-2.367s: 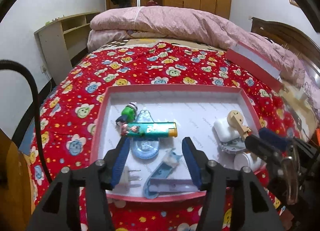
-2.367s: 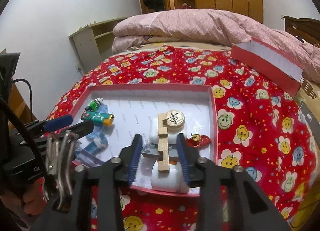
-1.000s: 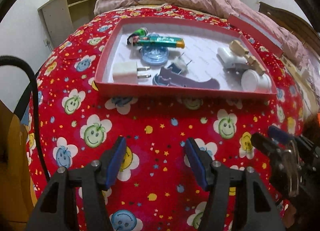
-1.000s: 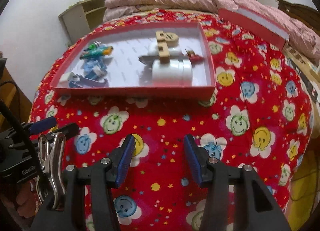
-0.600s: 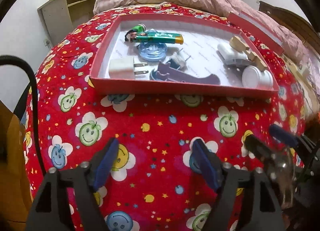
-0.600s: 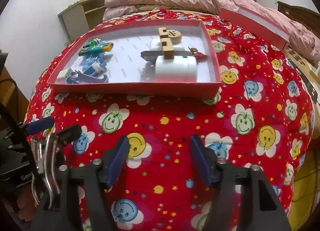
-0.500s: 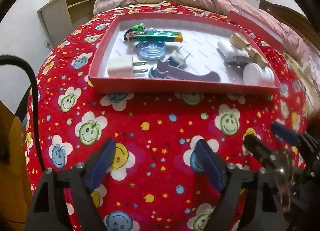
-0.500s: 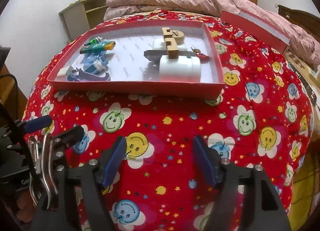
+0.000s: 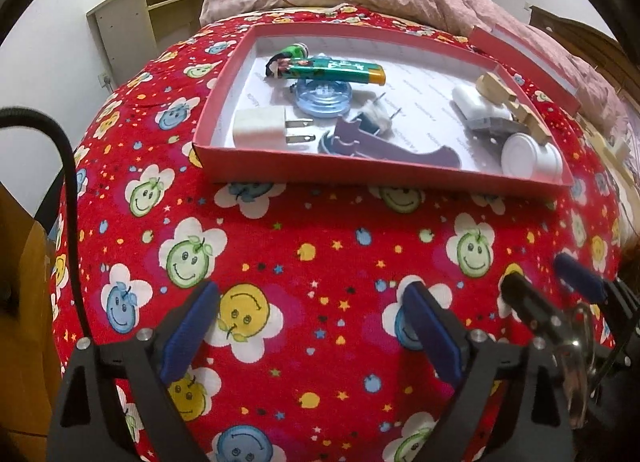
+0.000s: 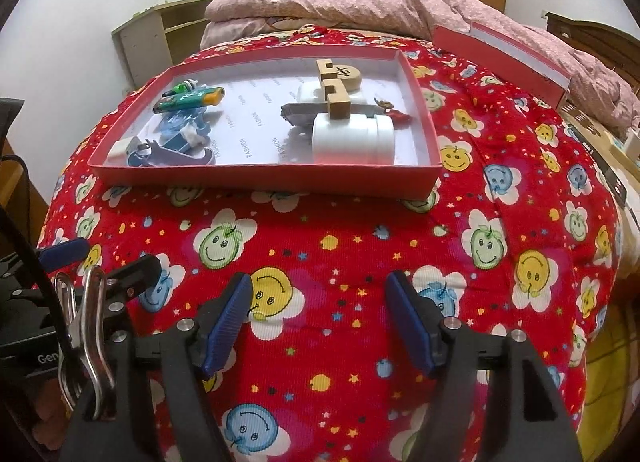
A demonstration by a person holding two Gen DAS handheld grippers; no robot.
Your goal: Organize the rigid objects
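the left tool (image 9: 310,322) is opening, empty; the right tool (image 10: 318,318) stands open, empty. both should approach the box (image 9: 360,176) at upper centre slowly.

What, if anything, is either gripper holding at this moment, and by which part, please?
Nothing is held. The left gripper, jaws opening, and the open right gripper hover empty over the red smiley-patterned bedspread, short of the red cardboard tray.
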